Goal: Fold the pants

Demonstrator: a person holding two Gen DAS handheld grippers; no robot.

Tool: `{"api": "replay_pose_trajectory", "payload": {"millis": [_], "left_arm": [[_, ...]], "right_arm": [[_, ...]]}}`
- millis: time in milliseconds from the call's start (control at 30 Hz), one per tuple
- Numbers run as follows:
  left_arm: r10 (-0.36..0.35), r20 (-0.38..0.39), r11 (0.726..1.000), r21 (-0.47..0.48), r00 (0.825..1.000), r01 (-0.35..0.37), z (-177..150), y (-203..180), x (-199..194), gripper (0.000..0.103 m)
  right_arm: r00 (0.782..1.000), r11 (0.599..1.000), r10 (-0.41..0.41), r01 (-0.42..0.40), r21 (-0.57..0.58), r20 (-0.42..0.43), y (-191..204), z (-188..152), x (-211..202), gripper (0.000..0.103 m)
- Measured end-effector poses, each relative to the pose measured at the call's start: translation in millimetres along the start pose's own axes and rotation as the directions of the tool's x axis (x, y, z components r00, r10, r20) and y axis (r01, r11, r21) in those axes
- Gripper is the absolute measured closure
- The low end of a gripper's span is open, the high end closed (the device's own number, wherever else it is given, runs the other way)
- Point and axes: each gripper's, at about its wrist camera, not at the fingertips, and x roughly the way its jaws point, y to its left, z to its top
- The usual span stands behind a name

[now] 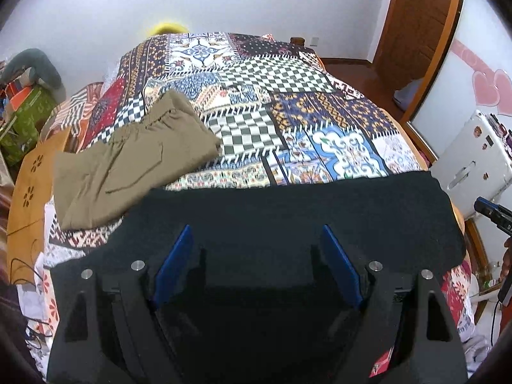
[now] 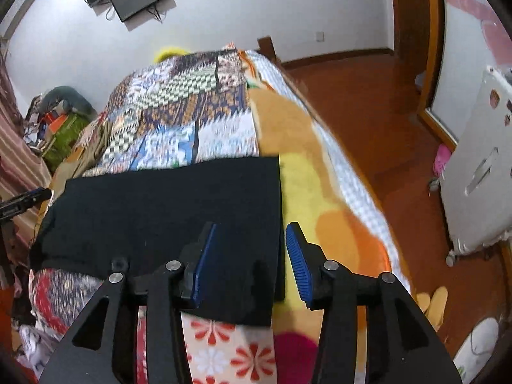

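Note:
Black pants [image 1: 288,211] lie flat and folded on the patterned bed near its front edge; they also show in the right wrist view [image 2: 166,204]. My left gripper [image 1: 256,240] is open above the middle of the black pants, holding nothing. My right gripper [image 2: 251,240] is open and empty, its jaws either side of the pants' right edge. A folded olive-khaki pair of pants [image 1: 128,156] lies on the bed to the left, beyond the black pants. The other gripper's tip shows at the right edge of the left view [image 1: 492,212].
The patchwork bedspread [image 1: 288,102] covers the bed. A yellow-orange blanket [image 2: 307,172] hangs at its right side. A white suitcase [image 1: 473,163] stands on the wooden floor [image 2: 384,121] at right. Bags and clutter [image 1: 22,112] sit at left.

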Motion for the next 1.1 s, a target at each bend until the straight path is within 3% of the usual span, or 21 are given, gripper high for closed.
{"api": "replay_pose_trajectory", "payload": {"millis": [367, 633, 767, 967, 1100], "left_arm": [[0.083, -0.114, 0.997, 0.011, 0.99, -0.082, 18, 17, 64, 0.021], [0.069, -0.171, 0.996, -0.042, 0.983, -0.077, 2, 28, 91, 0.019], [0.069, -0.165, 0.995, -0.057, 0.984, -0.079, 2, 28, 92, 0.016], [0.067, -0.165, 0.994, -0.069, 0.984, -0.079, 2, 31, 93, 0.014], [0.075, -0.166, 0.994, -0.062, 0.983, -0.086, 2, 30, 93, 0.014]], "right_arm": [[0.999, 1.0, 0.0, -0.001, -0.023, -0.04, -11, 23, 58, 0.062], [0.997, 1.0, 0.014, -0.014, 0.003, -0.079, -22, 26, 83, 0.062], [0.999, 1.0, -0.007, 0.005, -0.026, -0.053, -16, 27, 82, 0.08], [0.999, 0.997, -0.037, 0.037, -0.067, 0.007, -9, 26, 73, 0.092], [0.996, 0.995, -0.054, 0.06, -0.083, 0.072, -7, 30, 62, 0.094]]}}
